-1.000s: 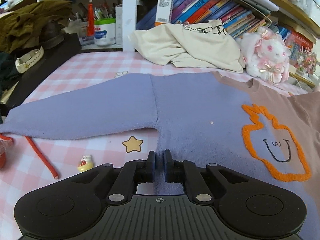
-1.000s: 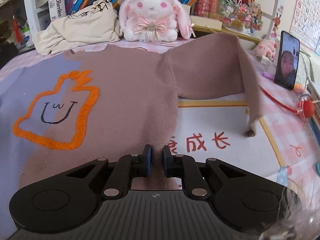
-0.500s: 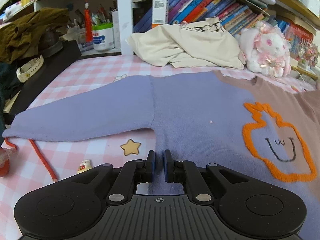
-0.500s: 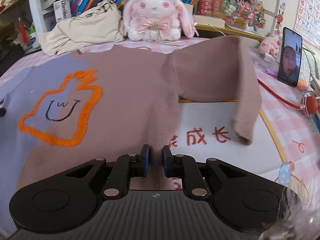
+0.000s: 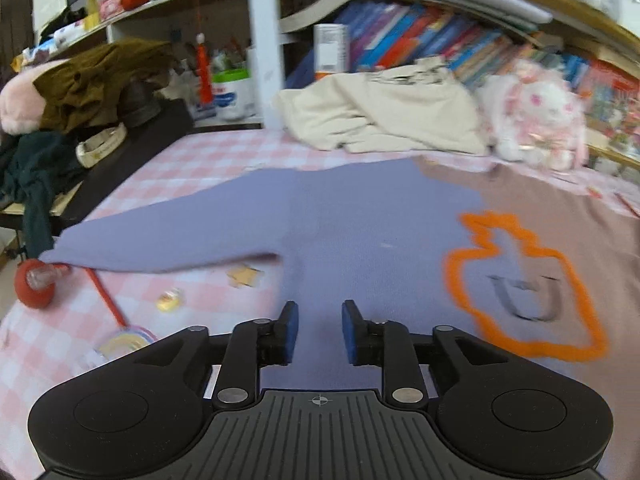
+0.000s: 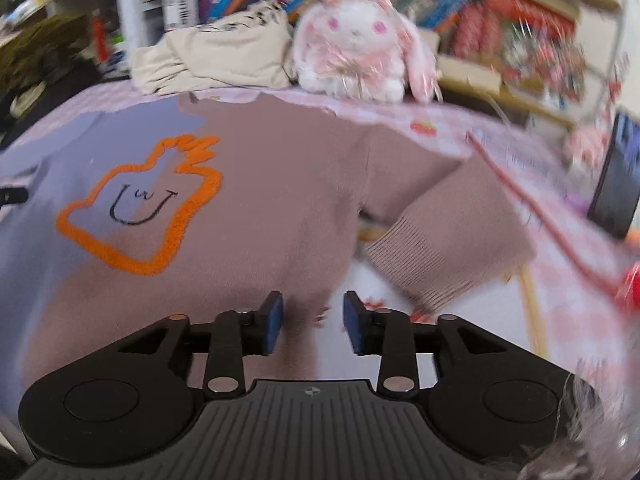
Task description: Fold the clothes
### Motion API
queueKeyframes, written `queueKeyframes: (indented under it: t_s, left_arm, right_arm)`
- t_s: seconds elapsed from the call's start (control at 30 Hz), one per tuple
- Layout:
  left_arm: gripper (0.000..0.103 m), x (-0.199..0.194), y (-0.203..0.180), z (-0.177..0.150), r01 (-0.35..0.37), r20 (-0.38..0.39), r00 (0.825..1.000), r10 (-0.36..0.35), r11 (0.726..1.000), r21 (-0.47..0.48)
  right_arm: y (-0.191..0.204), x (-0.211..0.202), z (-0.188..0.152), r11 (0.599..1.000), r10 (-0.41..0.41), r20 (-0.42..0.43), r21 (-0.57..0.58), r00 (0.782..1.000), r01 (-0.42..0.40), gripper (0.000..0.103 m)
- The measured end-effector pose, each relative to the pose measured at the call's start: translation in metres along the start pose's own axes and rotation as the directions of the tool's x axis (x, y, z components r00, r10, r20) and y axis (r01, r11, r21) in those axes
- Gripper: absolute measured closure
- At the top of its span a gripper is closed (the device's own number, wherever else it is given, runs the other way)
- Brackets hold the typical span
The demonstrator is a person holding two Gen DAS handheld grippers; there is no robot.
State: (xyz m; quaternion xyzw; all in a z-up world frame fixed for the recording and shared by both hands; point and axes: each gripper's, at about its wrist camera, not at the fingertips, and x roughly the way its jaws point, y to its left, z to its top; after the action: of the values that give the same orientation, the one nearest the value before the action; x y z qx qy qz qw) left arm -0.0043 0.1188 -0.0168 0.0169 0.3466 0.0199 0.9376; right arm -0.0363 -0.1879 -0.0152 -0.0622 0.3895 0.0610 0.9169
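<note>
Nearest the left wrist camera, the left claw (image 5: pixel 316 332) stands with its blue pads apart and nothing between them, hovering over the lilac hem area of the sweater (image 5: pixel 360 220). The sweater lies spread flat on the pink-checked counter (image 5: pixel 208 156), lilac on one half and dusty brown on the other, with an orange fuzzy outline motif (image 5: pixel 520 280) at 2 o'clock from the claw. Its lilac sleeve (image 5: pixel 168 236) stretches out toward 10 o'clock, the cuff ending beside a red ball toy (image 5: pixel 34 286) and a red cord (image 5: pixel 104 296). A star sticker (image 5: pixel 245 275) shows just below the sleeve. Farther back, at 1 o'clock, a crumpled cream garment (image 5: pixel 392 116) lies before the bookshelf, with a white-and-pink plush rabbit (image 5: pixel 536 116) beside it.

In the right wrist view, the right claw (image 6: pixel 313 322) is likewise spread, gripping nothing, poised over the brown hem edge of the sweater (image 6: pixel 280 184). At 2 o'clock the brown sleeve (image 6: pixel 444 240) is doubled back on itself, ribbed cuff uppermost, near the sweater's side. Beyond, at 12 o'clock, sits the plush rabbit (image 6: pixel 356 40), and a phone (image 6: pixel 618 184) stands at 3 o'clock.
</note>
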Motion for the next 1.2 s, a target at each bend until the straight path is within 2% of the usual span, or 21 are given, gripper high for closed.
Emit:
queueKeyframes:
  t_s: [0.07,0.13,0.23,0.33,0.47,0.53,0.6,0.7,0.73,0.8,0.83,0.9,1.03,1.1,1.2]
  left_arm:
    - [0.077,-0.005,-0.027,-0.008,0.027,-0.012,1.0,-0.027,0.999,0.038]
    - [0.076,-0.007,-0.055,-0.014,0.06,-0.03,0.998,-0.057,0.994,0.094]
    - [0.076,-0.01,-0.092,-0.019,0.058,-0.031,0.998,-0.053,0.981,0.187]
    - [0.076,-0.013,-0.111,-0.023,0.034,-0.024,0.999,-0.03,0.974,0.224]
    - [0.074,-0.012,-0.121,-0.026,-0.012,-0.041,0.999,0.019,0.984,0.178]
    - [0.065,-0.013,-0.12,-0.03,-0.041,-0.051,0.998,0.049,0.987,0.152]
    - [0.052,-0.015,-0.118,-0.033,-0.073,-0.039,0.996,0.079,0.99,0.122]
    - [0.051,-0.016,-0.112,-0.033,-0.084,-0.051,0.995,0.087,0.995,0.058]
    - [0.05,-0.016,-0.111,-0.033,-0.086,-0.058,0.994,0.088,0.996,0.038]
    - [0.048,-0.015,-0.11,-0.032,-0.093,-0.069,0.993,0.093,0.996,0.006]
    - [0.047,-0.015,-0.109,-0.031,-0.098,-0.074,0.993,0.097,0.995,-0.006]
    - [0.047,-0.016,-0.111,-0.031,-0.104,-0.078,0.992,0.103,0.994,-0.015]
    - [0.047,-0.015,-0.114,-0.029,-0.118,-0.09,0.989,0.117,0.993,0.0]
    - [0.047,-0.014,-0.116,-0.027,-0.123,-0.096,0.988,0.123,0.992,0.008]
    - [0.047,-0.014,-0.117,-0.026,-0.129,-0.102,0.986,0.13,0.991,0.015]
  right_arm:
    - [-0.007,-0.004,-0.002,0.998,-0.012,0.03,-0.062,0.999,0.014,0.057]
    - [-0.016,-0.002,-0.004,0.994,-0.018,0.038,-0.106,0.999,0.022,0.056]
    - [-0.031,0.003,-0.007,0.987,-0.025,0.034,-0.158,0.999,0.03,0.056]
    - [-0.045,0.009,-0.009,0.981,-0.022,0.031,-0.193,0.999,0.027,0.056]
    - [-0.056,0.014,-0.008,0.972,-0.011,0.047,-0.234,0.999,0.022,0.056]
    - [-0.059,0.02,-0.007,0.966,0.0,0.049,-0.259,0.999,0.013,0.056]
    - [-0.06,0.026,-0.006,0.959,0.015,0.042,-0.284,0.999,-0.002,0.056]
    - [-0.065,0.029,-0.005,0.958,0.044,0.043,-0.286,0.998,-0.03,0.057]
    - [-0.068,0.029,-0.005,0.959,0.057,0.041,-0.278,0.998,-0.044,0.058]
    - [-0.075,0.03,-0.004,0.966,0.092,0.027,-0.246,0.995,-0.082,0.076]
    - [-0.079,0.031,-0.003,0.969,0.096,0.019,-0.229,0.995,-0.089,0.094]
    - [-0.09,0.028,0.0,0.978,0.064,0.028,-0.2,0.998,-0.057,0.095]
    - [-0.125,0.003,0.008,0.992,-0.054,0.138,-0.105,0.989,0.069,0.096]
    - [-0.149,-0.01,0.012,0.987,-0.147,0.19,-0.035,0.971,0.156,0.096]
    - [-0.176,-0.019,0.017,0.959,-0.28,0.238,0.033,0.93,0.28,0.096]
